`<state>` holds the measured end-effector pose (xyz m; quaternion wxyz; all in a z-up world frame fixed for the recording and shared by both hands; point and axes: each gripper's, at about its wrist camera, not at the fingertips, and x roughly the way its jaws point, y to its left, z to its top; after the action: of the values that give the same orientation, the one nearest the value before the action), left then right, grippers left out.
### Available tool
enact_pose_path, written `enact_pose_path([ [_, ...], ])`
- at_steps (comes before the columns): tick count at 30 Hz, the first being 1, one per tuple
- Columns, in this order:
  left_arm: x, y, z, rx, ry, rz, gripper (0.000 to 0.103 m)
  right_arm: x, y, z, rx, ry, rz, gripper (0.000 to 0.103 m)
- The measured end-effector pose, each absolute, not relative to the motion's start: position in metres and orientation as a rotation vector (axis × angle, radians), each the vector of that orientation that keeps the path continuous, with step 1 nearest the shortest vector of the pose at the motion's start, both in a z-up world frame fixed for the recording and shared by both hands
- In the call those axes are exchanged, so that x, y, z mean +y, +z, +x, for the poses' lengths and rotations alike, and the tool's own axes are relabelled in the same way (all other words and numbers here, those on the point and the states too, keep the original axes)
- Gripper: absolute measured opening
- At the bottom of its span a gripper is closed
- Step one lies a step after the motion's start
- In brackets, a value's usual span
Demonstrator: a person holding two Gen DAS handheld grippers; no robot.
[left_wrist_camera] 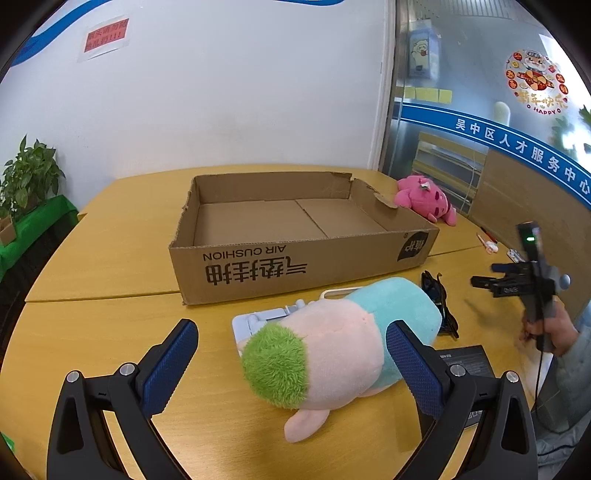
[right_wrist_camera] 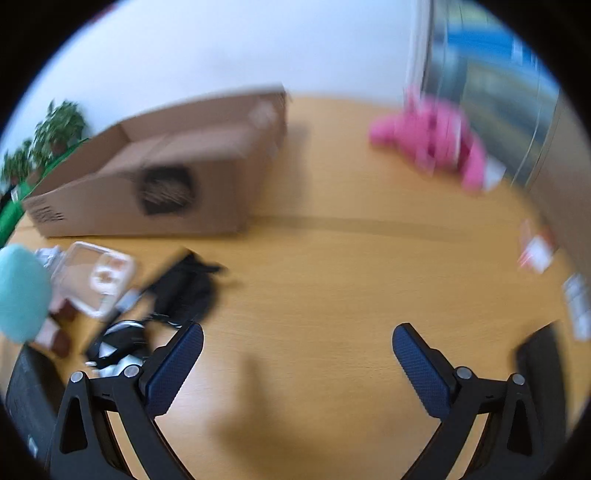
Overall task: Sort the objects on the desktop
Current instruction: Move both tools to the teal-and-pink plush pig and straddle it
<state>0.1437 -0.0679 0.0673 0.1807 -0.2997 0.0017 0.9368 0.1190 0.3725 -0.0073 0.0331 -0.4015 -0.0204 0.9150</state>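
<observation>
Left hand-held gripper (left_wrist_camera: 291,354) wide, plush toy (left_wrist_camera: 332,339) between its pads, ungripped. Close mid-body before lifting toward cardboard box (left_wrist_camera: 295,269) ahead. Right hand-held gripper (right_wrist_camera: 297,354) wide, empty.

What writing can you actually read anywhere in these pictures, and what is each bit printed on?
"AIR CUSHION", upside down, with large Chinese characters below: cardboard box front wall.
"吴中区人才服务中心": blue band on the glass.
"HAPPY" and "新年快乐": round sticker on the glass.
Red notice on the wall: too blurred to read.
Black booklet: print too small.
Right wrist view: all blurred.
</observation>
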Motion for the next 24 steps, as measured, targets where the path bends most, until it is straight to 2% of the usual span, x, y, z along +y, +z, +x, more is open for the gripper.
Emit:
enact_pose_path([
  [2,-0.068,0.070,0.141,-0.034,2.639,-0.840,0.103,0.336,0.024,0.142,-0.135,2.901,-1.117,0.102],
  [6,-0.064,0.075,0.139,-0.093,2.640,-0.818,0.103,0.271,0.057,0.165,-0.025,3.141,-1.165,0.102],
  [11,-0.060,0.069,0.142,-0.145,2.622,-0.858,0.103,0.201,0.048,0.167,-0.128,3.166,-1.269,0.102],
  [16,-0.068,0.065,0.153,-0.180,2.626,-0.870,0.103,0.175,0.034,0.162,-0.247,3.165,-1.345,0.102],
  [24,-0.069,0.059,0.154,-0.215,2.572,-0.892,0.095,0.167,0.034,0.156,-0.175,3.174,-1.404,0.102],
])
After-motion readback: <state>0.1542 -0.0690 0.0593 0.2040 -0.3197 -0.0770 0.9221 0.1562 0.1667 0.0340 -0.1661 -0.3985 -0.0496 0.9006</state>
